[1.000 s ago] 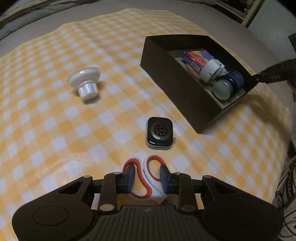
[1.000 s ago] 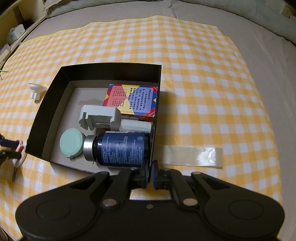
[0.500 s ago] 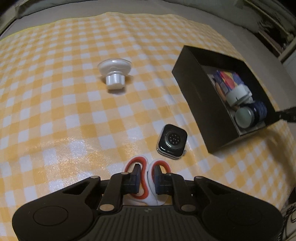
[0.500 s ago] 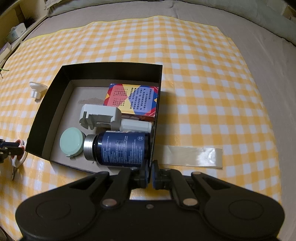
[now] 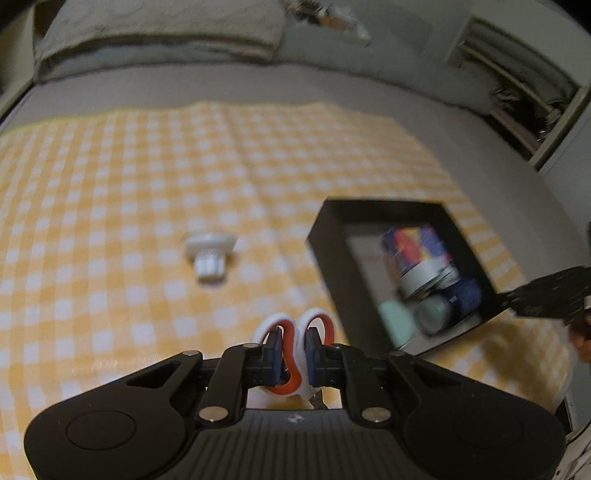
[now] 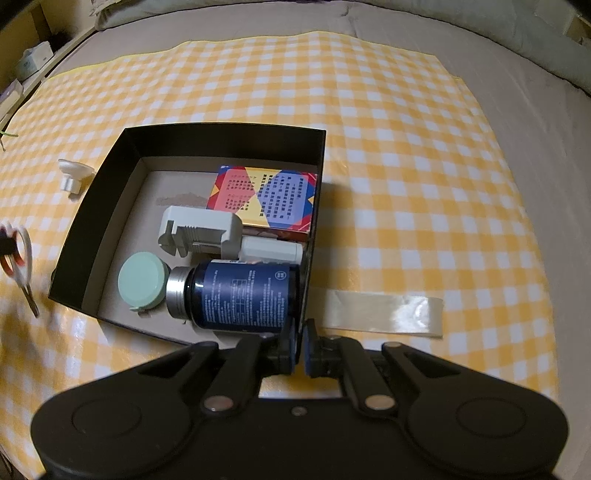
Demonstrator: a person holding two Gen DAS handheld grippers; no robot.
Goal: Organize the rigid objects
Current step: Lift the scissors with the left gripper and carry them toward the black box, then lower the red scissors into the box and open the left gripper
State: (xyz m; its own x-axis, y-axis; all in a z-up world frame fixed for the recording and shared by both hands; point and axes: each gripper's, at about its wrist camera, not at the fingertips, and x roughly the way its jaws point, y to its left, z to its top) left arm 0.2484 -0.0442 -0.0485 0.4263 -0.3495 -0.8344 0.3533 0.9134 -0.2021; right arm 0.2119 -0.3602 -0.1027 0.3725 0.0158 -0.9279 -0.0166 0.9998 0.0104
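Note:
My left gripper [image 5: 293, 339] is shut on the handles of the white and red scissors [image 5: 288, 332], which hang above the yellow checked cloth. In the right wrist view the scissors [image 6: 22, 254] show at the left edge, blades pointing down. The black box [image 5: 332, 266] lies to their right and holds a colourful carton [image 6: 262, 192], a white adapter [image 6: 199, 229], a mint lid [image 6: 142, 278] and a blue bottle [image 6: 240, 295]. My right gripper [image 6: 300, 332] is shut on the box's near right wall [image 6: 314, 236]. A white suction cup [image 5: 210, 254] lies loose on the cloth.
A strip of clear tape [image 6: 380, 314] lies on the cloth right of the box. The checked cloth [image 6: 406, 147] covers a grey bed, with pillows [image 5: 166, 29] at the far end and shelves [image 5: 517, 81] beyond. The suction cup [image 6: 74, 173] sits left of the box.
The left gripper's jaws closed on the scissors' handles and lifted them off the cloth; its view rose and tilted up. The watch dropped out of sight. The right gripper stayed put.

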